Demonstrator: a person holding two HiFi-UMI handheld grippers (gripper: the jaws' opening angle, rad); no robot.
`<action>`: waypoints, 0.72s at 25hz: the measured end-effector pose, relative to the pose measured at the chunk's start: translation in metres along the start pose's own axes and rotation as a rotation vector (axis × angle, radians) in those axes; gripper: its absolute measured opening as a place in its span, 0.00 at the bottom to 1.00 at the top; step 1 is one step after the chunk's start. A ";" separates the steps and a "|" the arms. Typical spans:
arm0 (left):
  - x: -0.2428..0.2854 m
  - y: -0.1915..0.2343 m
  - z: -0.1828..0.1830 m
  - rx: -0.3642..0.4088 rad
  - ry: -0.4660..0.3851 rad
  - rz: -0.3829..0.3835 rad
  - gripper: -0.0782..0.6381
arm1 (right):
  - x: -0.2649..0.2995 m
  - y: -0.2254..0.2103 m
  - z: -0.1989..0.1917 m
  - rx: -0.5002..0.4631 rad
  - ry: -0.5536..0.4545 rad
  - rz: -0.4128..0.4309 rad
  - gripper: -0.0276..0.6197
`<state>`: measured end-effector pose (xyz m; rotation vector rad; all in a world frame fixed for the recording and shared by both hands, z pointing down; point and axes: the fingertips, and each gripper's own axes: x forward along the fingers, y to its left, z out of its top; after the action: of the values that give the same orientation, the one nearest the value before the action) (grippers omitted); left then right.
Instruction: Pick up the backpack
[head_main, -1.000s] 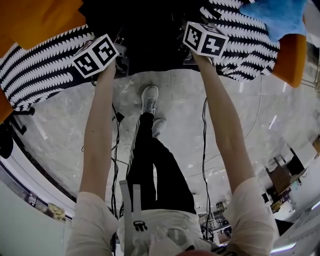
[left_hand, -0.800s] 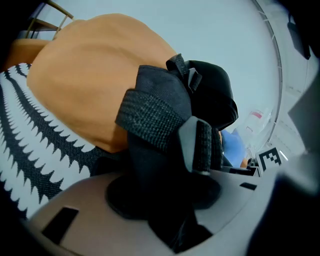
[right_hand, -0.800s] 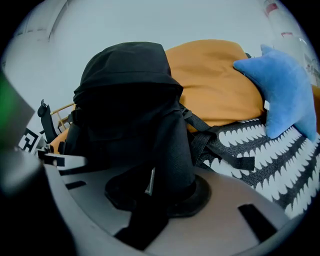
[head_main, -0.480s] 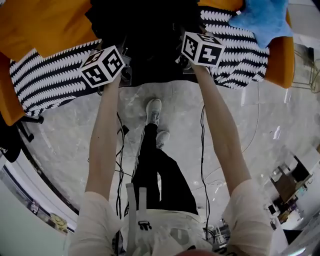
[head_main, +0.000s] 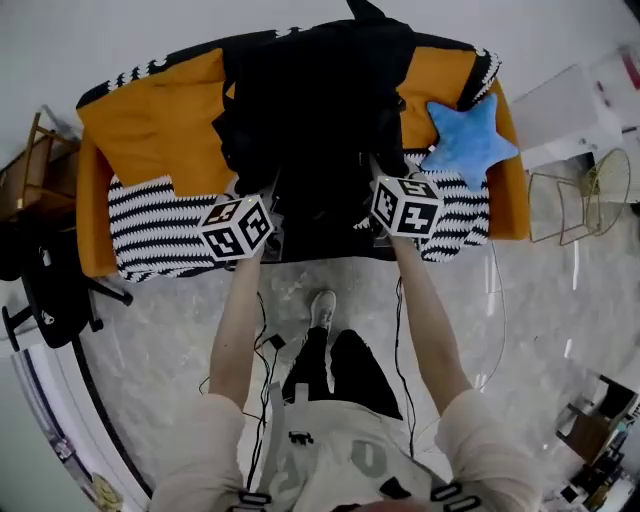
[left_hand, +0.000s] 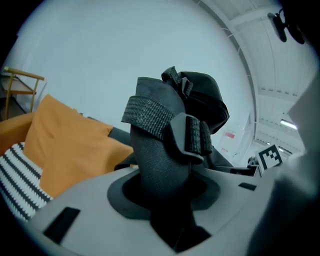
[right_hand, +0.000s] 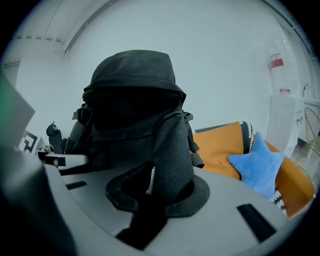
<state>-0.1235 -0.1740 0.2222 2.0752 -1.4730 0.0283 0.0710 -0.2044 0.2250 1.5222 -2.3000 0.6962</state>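
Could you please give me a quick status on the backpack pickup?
Left claw, right claw: both shut on straps of black fabric backpack. Backpack held in front of orange sofa. Blue star-shaped cushion alongside, nothing blocking.

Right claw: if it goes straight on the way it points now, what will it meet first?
The black backpack. The right claw grips its strap, and the bag's body hangs directly ahead, though how close is unclear.

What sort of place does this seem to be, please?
Probably an indoor lounge or living-room set: an orange sofa with a striped throw, a blue star cushion, and a polished stone-look floor.
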 end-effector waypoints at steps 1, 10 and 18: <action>-0.012 -0.010 0.023 0.022 -0.017 -0.017 0.33 | -0.017 0.009 0.020 0.004 -0.022 0.011 0.19; -0.139 -0.118 0.147 0.217 -0.205 0.023 0.33 | -0.158 0.070 0.130 -0.031 -0.179 0.082 0.19; -0.189 -0.165 0.149 0.255 -0.285 0.084 0.33 | -0.222 0.076 0.143 -0.074 -0.226 0.133 0.20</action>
<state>-0.0993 -0.0463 -0.0390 2.2920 -1.8082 -0.0522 0.0923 -0.0855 -0.0216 1.4928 -2.5811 0.4861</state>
